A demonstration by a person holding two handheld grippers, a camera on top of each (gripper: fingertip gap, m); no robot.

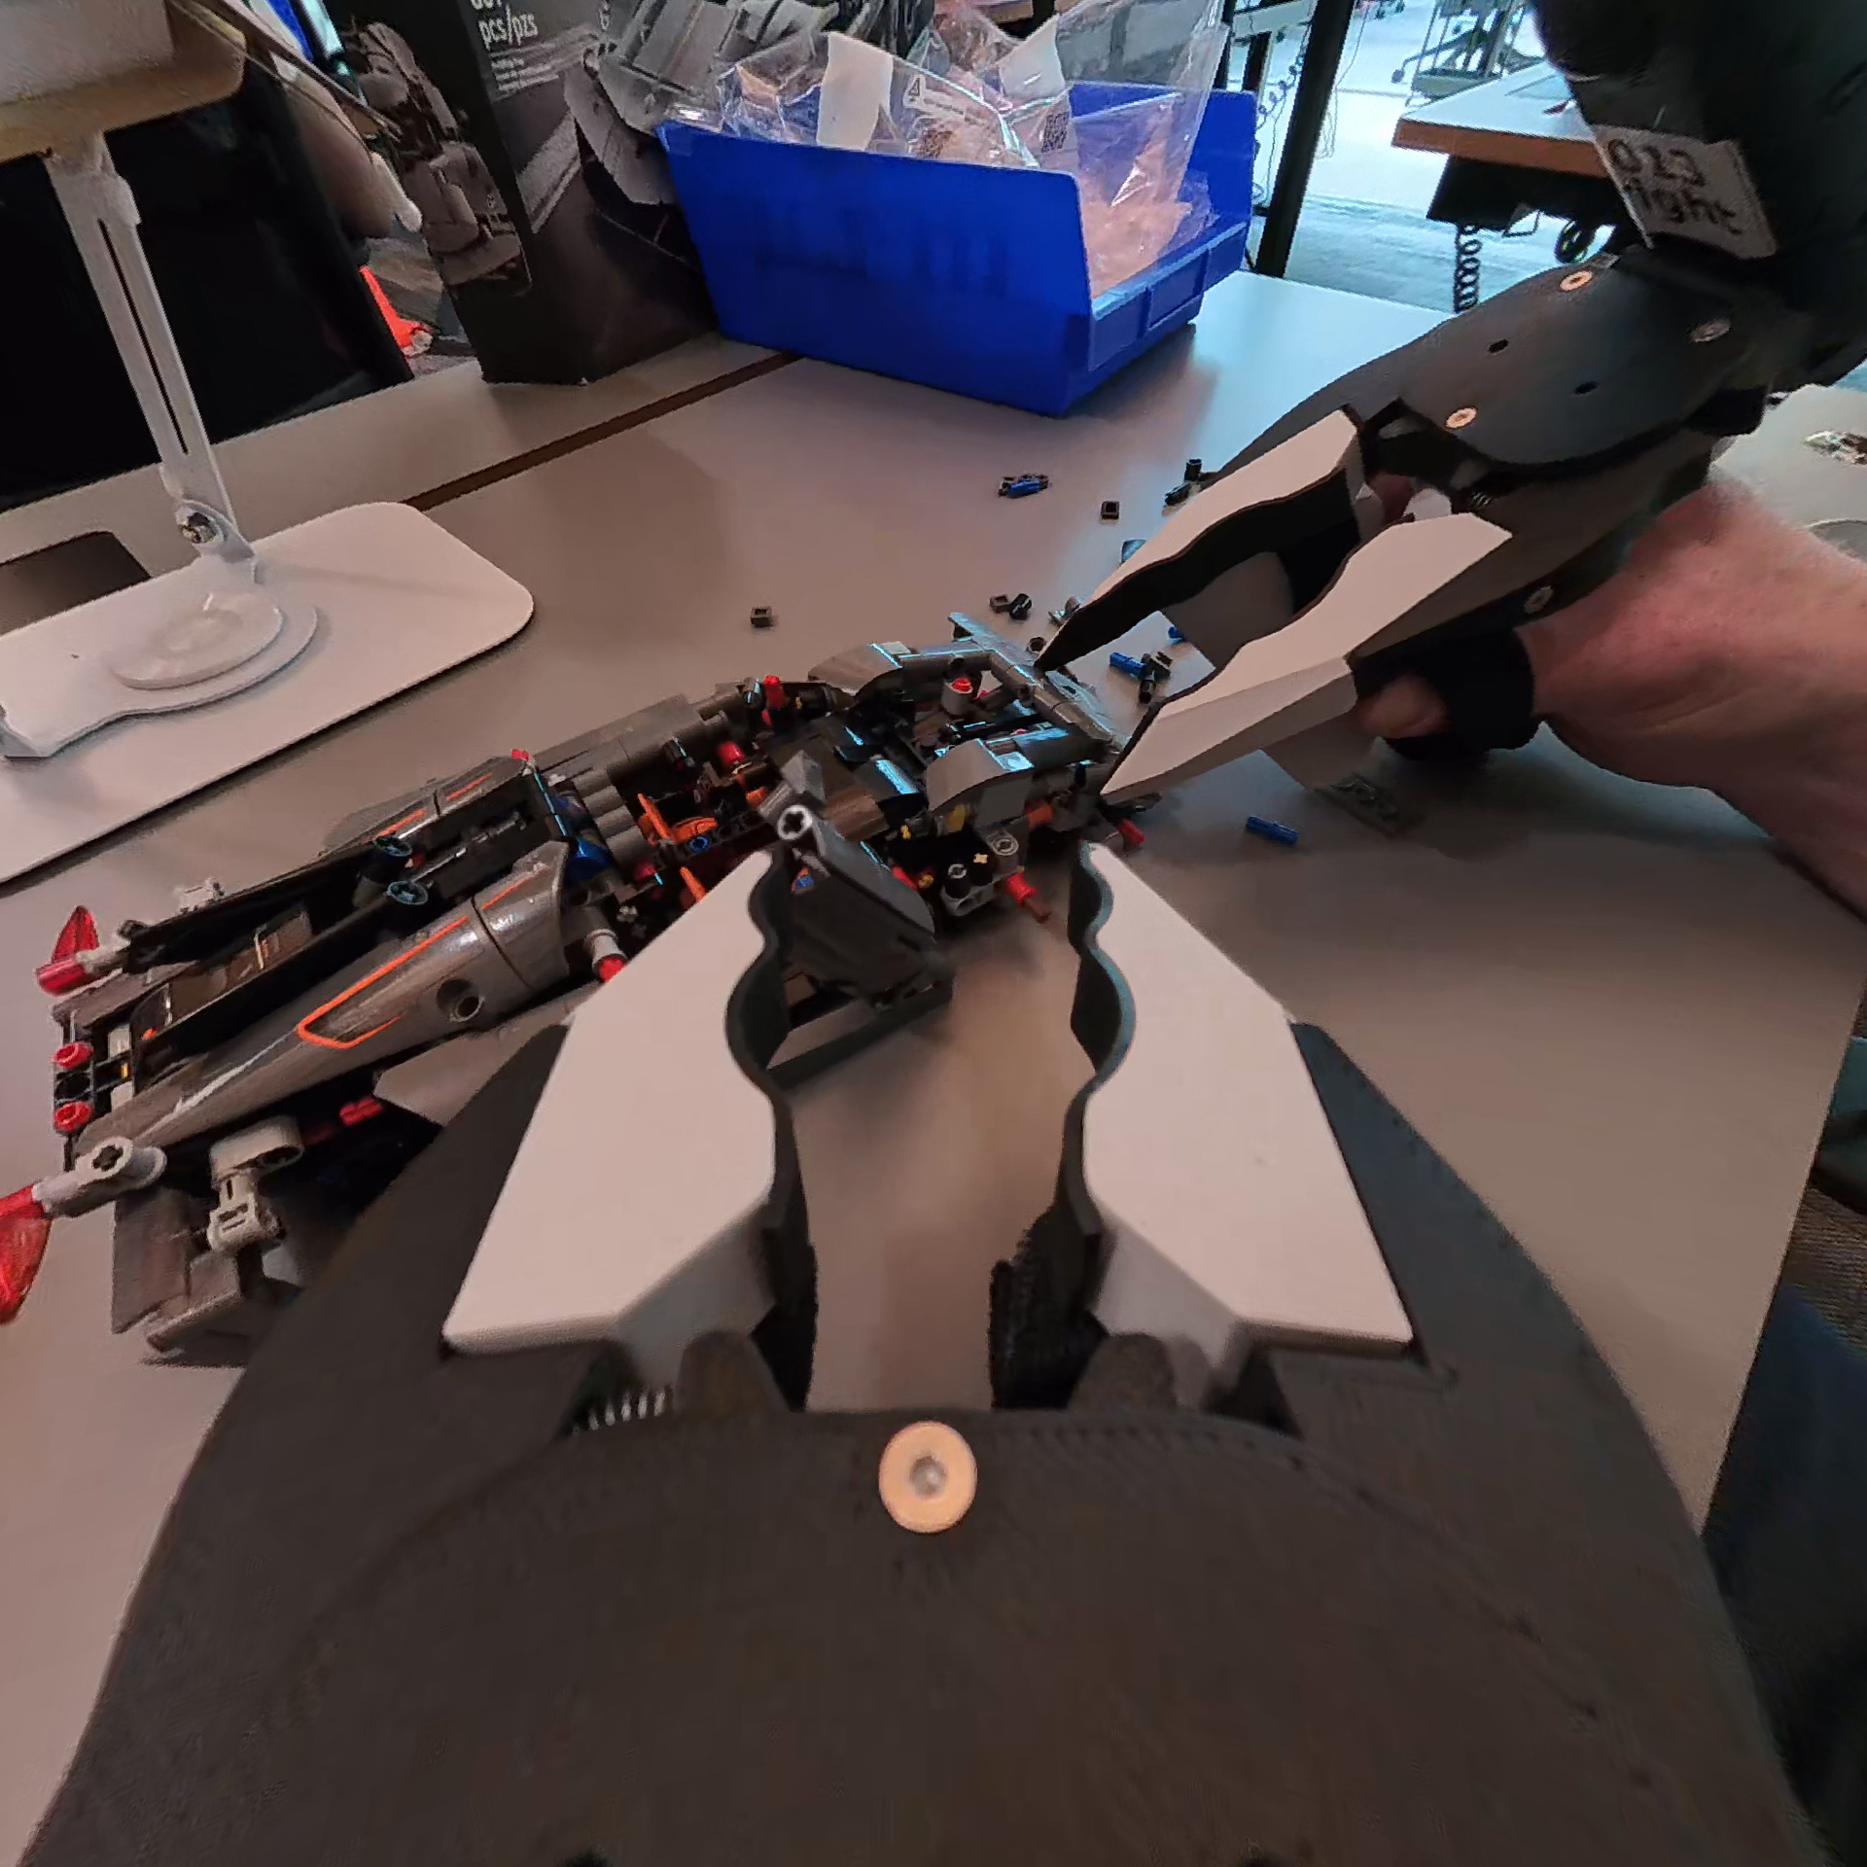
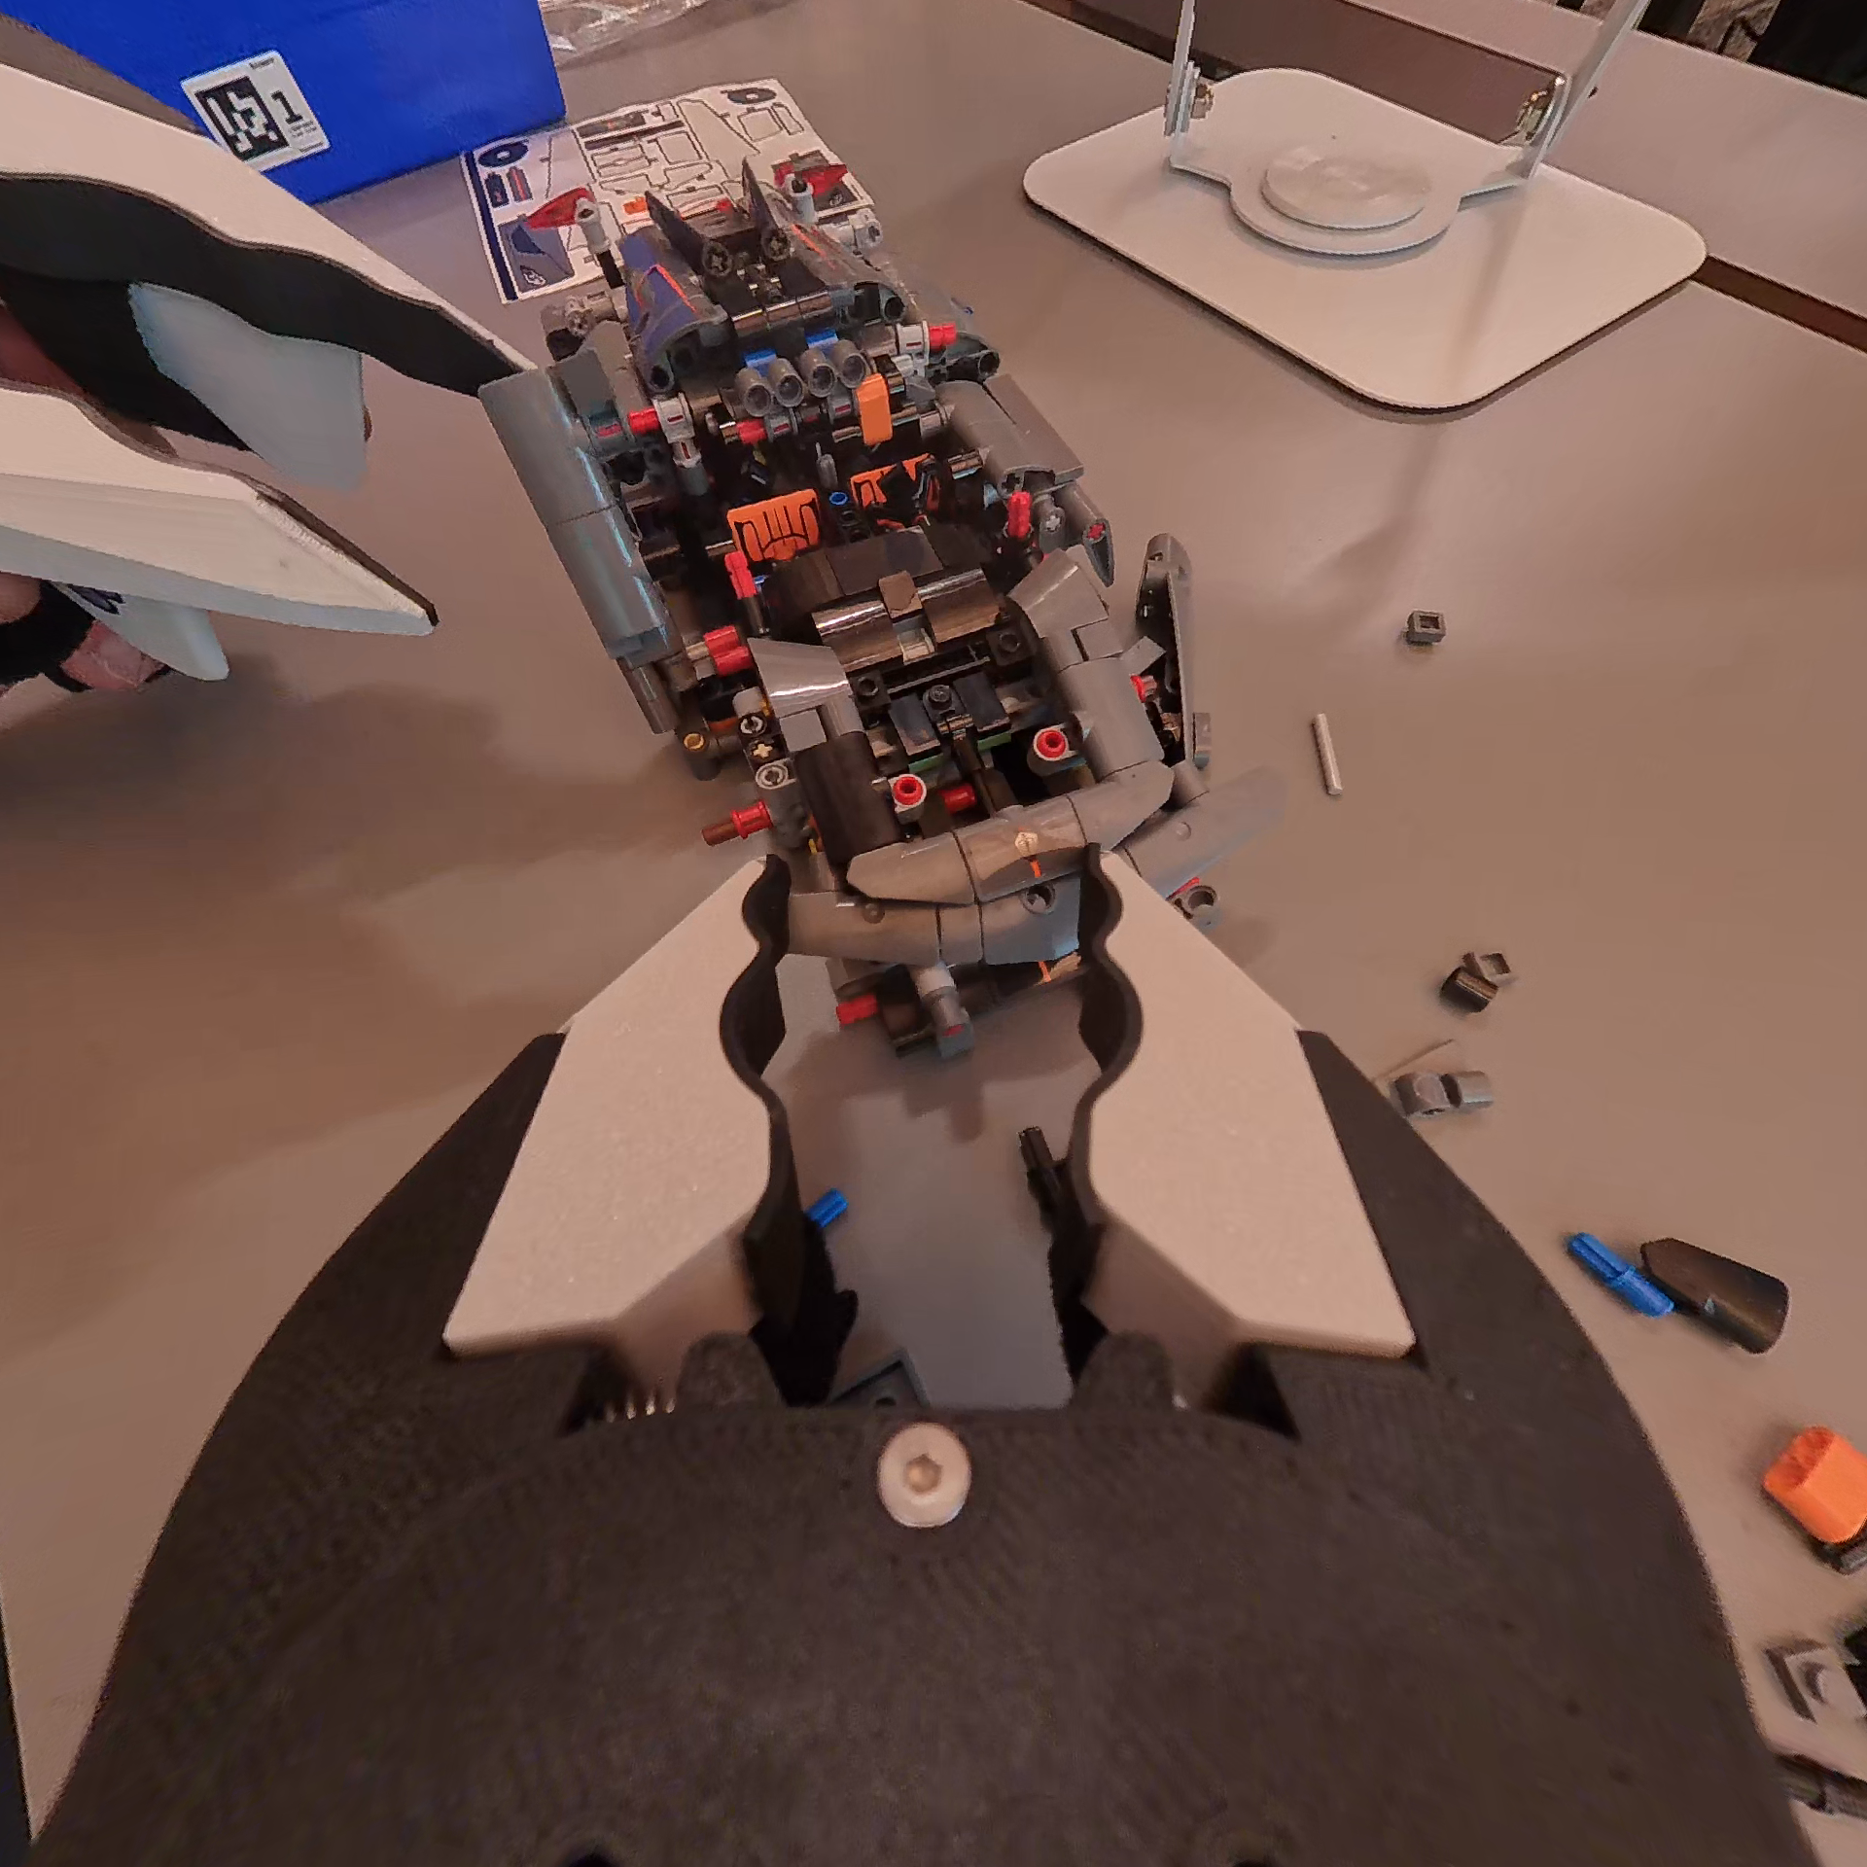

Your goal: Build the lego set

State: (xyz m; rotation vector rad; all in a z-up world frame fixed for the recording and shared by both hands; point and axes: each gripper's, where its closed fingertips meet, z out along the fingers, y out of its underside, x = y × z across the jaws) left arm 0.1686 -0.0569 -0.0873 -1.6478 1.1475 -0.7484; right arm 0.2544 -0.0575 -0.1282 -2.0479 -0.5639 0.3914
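Lego car: a long grey-and-black model [image 2: 869,606] with orange trim and red pins, lying part-built on the grey bench [image 2: 354,859], bodywork unfinished, inner frame exposed.
Right gripper [image 2: 924,889]: nearest in its own view, jaws spread wide, straddling the car's curved grey nose; whether the fingers touch it I cannot tell.
Left gripper [image 1: 924,879]: jaws released, either side of a dark hinged panel [image 1: 859,929] on the car's flank, gripping nothing.
Step in hand: judging by the pose, both tools are steadying the model at nose and flank, no new part picked up.
Next move: likely closing on the body to brace it, or fetching a loose piece; small pins demand a fine pinch.
Loose parts: blue pin [image 2: 1616,1275], black curved piece [image 2: 1717,1293] and orange block [image 2: 1819,1485] scattered right of the nose.
Farther on: sticker sheet [image 2: 657,152] beyond the car's tail; white stand base [image 2: 1414,283].
Room: blue bin [image 1: 940,253] of plastic bags and the dark set box [image 1: 546,202] at the bench's back edge; other tables beyond.
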